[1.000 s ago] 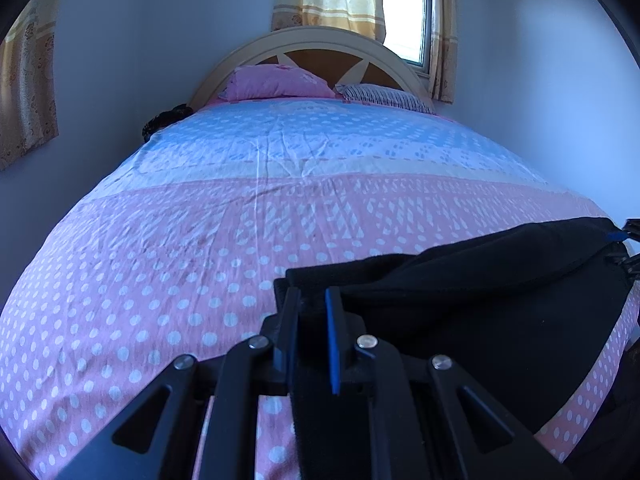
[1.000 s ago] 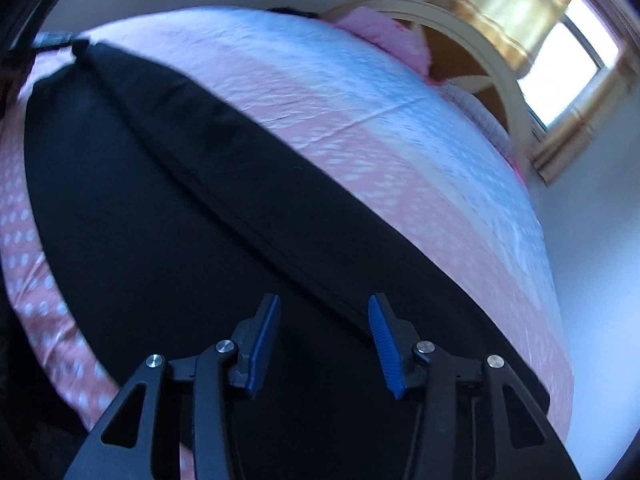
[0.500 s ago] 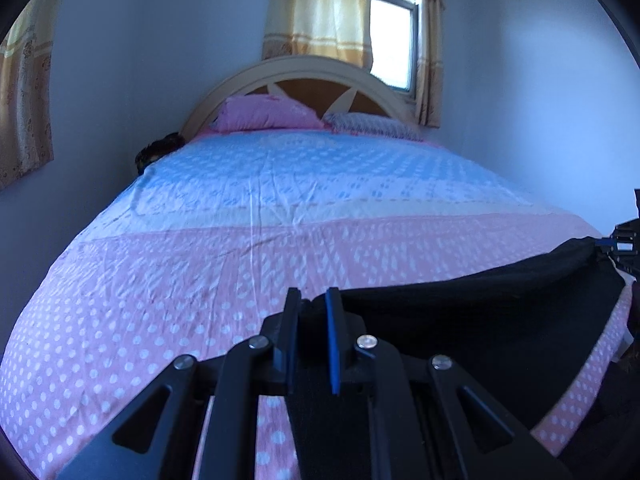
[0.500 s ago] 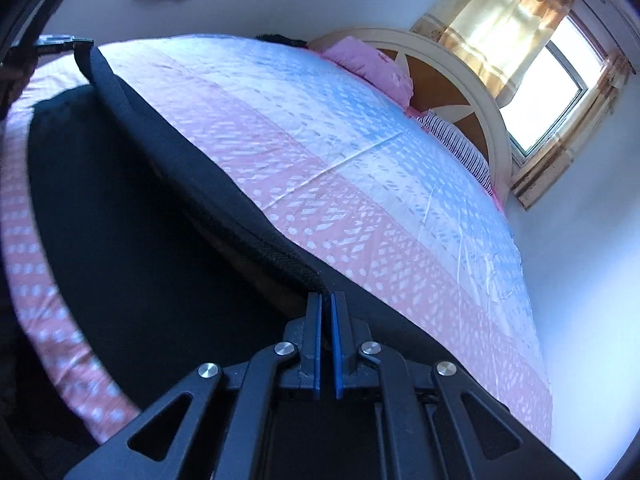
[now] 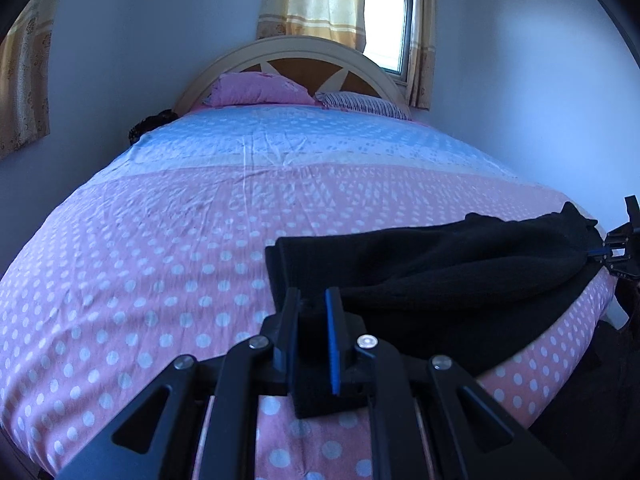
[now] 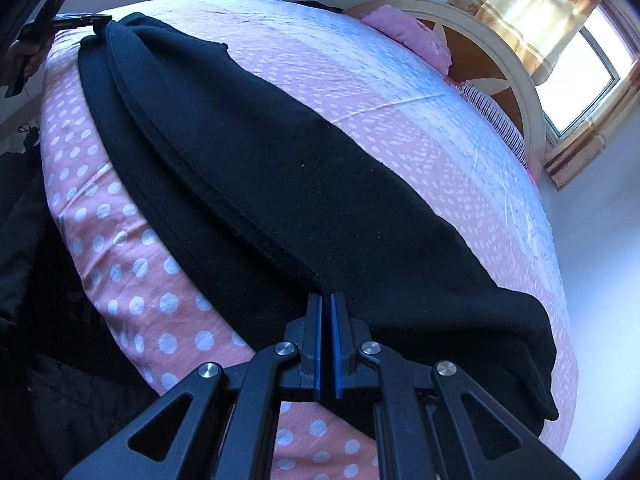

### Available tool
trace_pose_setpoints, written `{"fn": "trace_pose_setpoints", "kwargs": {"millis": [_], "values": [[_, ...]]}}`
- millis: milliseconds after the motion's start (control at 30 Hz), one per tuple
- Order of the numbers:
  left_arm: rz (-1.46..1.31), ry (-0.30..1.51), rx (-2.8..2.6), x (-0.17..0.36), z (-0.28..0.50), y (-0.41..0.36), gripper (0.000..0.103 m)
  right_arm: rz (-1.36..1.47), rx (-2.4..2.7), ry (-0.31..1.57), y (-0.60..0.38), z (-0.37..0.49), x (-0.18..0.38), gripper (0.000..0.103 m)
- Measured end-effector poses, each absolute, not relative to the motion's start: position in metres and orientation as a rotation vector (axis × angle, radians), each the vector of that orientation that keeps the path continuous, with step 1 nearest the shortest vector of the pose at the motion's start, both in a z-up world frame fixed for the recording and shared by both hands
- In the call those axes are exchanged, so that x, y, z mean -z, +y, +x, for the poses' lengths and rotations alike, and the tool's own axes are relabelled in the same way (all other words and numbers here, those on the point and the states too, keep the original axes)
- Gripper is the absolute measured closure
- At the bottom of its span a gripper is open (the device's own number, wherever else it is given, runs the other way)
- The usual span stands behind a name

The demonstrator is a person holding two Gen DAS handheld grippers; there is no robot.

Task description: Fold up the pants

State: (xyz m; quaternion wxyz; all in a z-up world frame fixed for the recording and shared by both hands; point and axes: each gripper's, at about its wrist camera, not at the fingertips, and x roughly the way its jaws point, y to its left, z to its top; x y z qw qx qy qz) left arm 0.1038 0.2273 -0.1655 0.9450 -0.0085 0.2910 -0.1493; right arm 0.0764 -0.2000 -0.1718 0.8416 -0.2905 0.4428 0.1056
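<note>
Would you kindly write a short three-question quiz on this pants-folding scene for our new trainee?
1. True or false: both the left gripper and the right gripper have their jaws shut on the black knit pants.
2. What pattern covers the pink bedsheet near the pants?
3. Which lies by the curved wooden headboard: (a) pink pillow, (b) grey towel, (c) red book?

Key: 1 true; 2 white polka dots; 3 a.

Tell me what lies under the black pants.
Under the black pants lies the dotted pink bedsheet, showing around their edges. Both tongs, left and right, pinch a folded layer over a lower one. The covered sheet is hidden.
</note>
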Motion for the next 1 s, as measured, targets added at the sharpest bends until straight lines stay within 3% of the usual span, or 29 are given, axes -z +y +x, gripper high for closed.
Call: {"fn": "trace_pose_setpoints", "kwargs": {"millis": [133, 200, 300, 600, 733, 933, 1000], "values": [[0.001, 0.579, 0.288, 0.164, 0.096, 0.230, 0.078, -0.635, -0.244, 0.935, -0.197, 0.058, 0.175, 0.099], [0.024, 0.582, 0.270, 0.163, 0.092, 0.235, 0.059, -0.645, -0.246, 0.937, -0.197, 0.056, 0.177, 0.098], [0.034, 0.577, 0.271, 0.160, 0.079, 0.250, 0.049, -0.659, -0.256, 0.955, -0.196, 0.054, 0.175, 0.098], [-0.115, 0.603, 0.211, 0.153, 0.064, 0.296, 0.049, -0.663, -0.300, 0.959, -0.193, 0.046, 0.166, 0.095], [-0.176, 0.625, 0.248, 0.150, 0.091, 0.281, 0.049, -0.661, -0.346, 0.940, -0.177, 0.039, 0.161, 0.056], [-0.204, 0.743, 0.281, 0.152, 0.149, 0.250, 0.054, -0.635, -0.391, 0.870, -0.146, 0.043, 0.153, 0.056], [-0.193, 0.786, 0.271, 0.158, 0.163, 0.242, 0.065, -0.626, -0.396, 0.858, -0.137, 0.049, 0.155, 0.056]]}}
